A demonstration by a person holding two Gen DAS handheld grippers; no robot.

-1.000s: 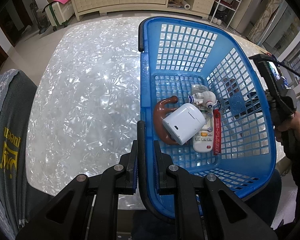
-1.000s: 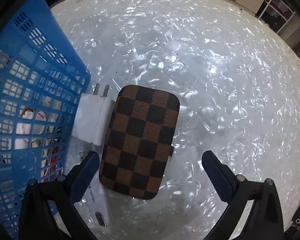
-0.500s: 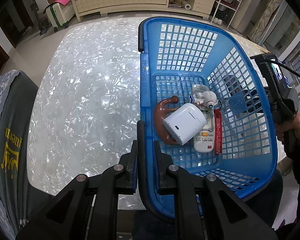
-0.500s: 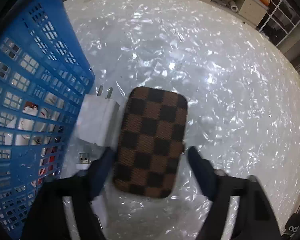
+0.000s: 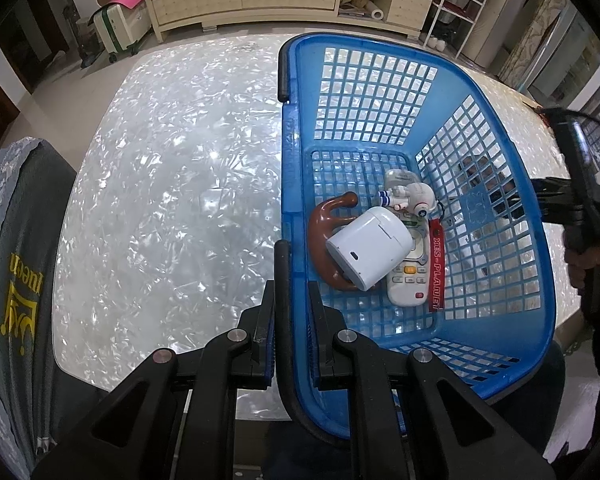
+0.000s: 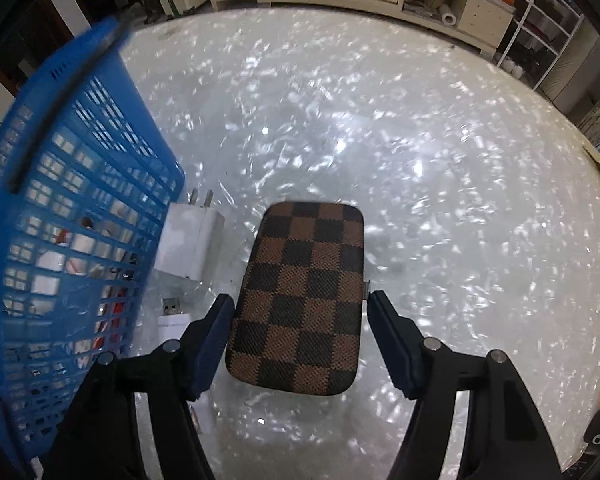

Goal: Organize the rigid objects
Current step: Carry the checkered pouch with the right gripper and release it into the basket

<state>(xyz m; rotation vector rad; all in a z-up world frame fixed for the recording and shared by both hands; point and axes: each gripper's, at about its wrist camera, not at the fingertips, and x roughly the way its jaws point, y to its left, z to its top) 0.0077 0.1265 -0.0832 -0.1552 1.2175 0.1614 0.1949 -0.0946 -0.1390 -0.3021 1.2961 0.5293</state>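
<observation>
Table (image 6: 440, 168): big, pearly white mosaic top, carries everything.

Blue basket (image 5: 496, 128): lattice plastic, sits on table. L gripper (image 5: 287, 312) is clamped tight on its near-left rim, one finger outside the wall, one inside, right by the black handle (image 5: 283, 280). In the R view the basket is at far left, its wall just beside the charger.

Checkered case (image 6: 300, 296): brown/black, rounded rectangle. It sits between the fingers of the R gripper (image 6: 300, 316), long axis pointing away from the cam. Jaws have just been closing in; both pads press its long sides at the near half, far half sticks out past the tips. Looks lifted slightly off the table, can't be sure. R gripper also shows at the right edge of the L view, a hand (image 5: 592, 252) on its grip, outside the basket's right wall.

In basket, on floor, bunched together:
- white pod-shaped case (image 5: 370, 254), lying over the others
- white remote (image 5: 408, 280), partly under it
- brown curved hook-like piece (image 5: 324, 236), left of the pod
- astronaut figurine (image 5: 410, 196) w/ red strap tag (image 5: 435, 268), on the remote's far end

On table btw basket and checkered case:
- white charger plug (image 6: 190, 240), prongs pointing away, near the case's left, not touching
- USB connector (image 6: 171, 306), just left of R gripper's left finger
</observation>
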